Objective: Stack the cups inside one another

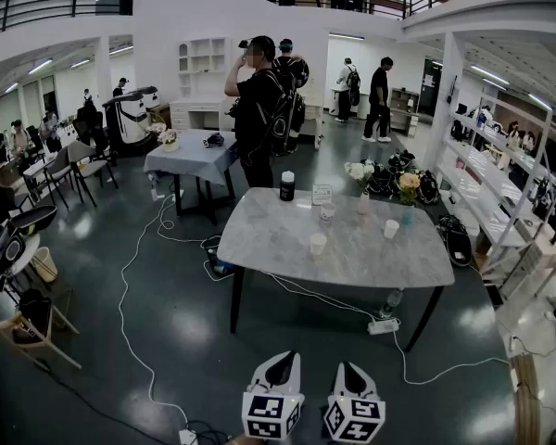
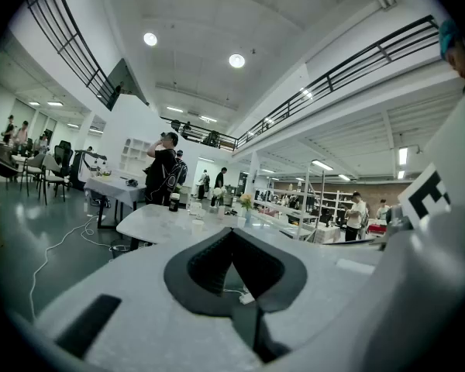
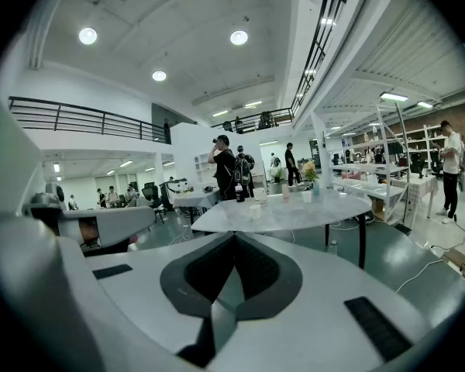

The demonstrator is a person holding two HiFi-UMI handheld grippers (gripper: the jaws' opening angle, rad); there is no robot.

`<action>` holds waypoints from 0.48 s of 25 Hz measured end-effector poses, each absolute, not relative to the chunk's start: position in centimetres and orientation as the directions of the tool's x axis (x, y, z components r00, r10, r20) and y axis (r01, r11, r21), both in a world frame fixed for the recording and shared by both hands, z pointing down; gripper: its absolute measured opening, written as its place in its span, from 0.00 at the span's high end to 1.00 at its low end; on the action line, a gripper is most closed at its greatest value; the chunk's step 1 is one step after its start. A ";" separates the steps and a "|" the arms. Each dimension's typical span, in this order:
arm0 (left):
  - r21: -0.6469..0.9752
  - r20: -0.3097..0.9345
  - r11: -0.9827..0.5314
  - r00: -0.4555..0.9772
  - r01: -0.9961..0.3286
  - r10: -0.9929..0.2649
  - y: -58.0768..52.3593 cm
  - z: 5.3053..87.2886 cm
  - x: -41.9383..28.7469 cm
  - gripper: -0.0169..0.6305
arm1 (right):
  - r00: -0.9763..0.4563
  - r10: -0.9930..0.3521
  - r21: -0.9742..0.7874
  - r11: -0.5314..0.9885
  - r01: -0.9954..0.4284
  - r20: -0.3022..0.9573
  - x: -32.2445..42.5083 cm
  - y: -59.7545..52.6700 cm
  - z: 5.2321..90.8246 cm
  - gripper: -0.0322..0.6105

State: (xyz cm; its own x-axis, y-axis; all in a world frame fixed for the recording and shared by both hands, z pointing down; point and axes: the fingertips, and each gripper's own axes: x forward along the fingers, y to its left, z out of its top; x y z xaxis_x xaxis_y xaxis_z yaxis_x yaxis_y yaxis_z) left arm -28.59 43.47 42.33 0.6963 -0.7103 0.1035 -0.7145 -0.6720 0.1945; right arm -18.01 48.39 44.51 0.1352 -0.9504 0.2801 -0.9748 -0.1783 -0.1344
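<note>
Three pale cups stand apart on a grey marble table (image 1: pixel 278 248) some way ahead: one near the middle (image 1: pixel 318 244), one to the right (image 1: pixel 391 229), and one behind (image 1: pixel 327 212). My left gripper (image 1: pixel 280 367) and right gripper (image 1: pixel 353 376) hang side by side low in the head view, well short of the table, over the floor. Both are shut with nothing between the jaws. The left gripper view shows the closed tips (image 2: pixel 232 231) with the table beyond. In the right gripper view the tips (image 3: pixel 234 237) point toward the middle cup (image 3: pixel 254 210).
A black canister (image 1: pixel 287 186), a small card (image 1: pixel 322 194) and a vase of flowers (image 1: pixel 362 185) stand at the table's far edge. People (image 1: pixel 258 109) stand behind it. White cables (image 1: pixel 139 276) and a power strip (image 1: pixel 383 326) lie on the floor. Shelving (image 1: pixel 500 193) is at right, chairs (image 1: pixel 23 332) at left.
</note>
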 end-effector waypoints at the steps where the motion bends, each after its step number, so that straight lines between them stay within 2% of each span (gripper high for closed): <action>1: 0.193 0.101 -0.673 0.697 -0.713 -0.710 43.4 42.2 -28.6 0.98 | 0.136 -0.950 -0.133 -0.179 -0.975 0.279 -18.0 48.3 44.4 0.94; 12: 0.174 0.095 -0.699 0.718 -0.694 -0.689 41.7 41.8 -30.0 0.98 | 0.162 -0.949 -0.147 -0.207 -0.967 0.270 -19.4 46.8 44.1 0.94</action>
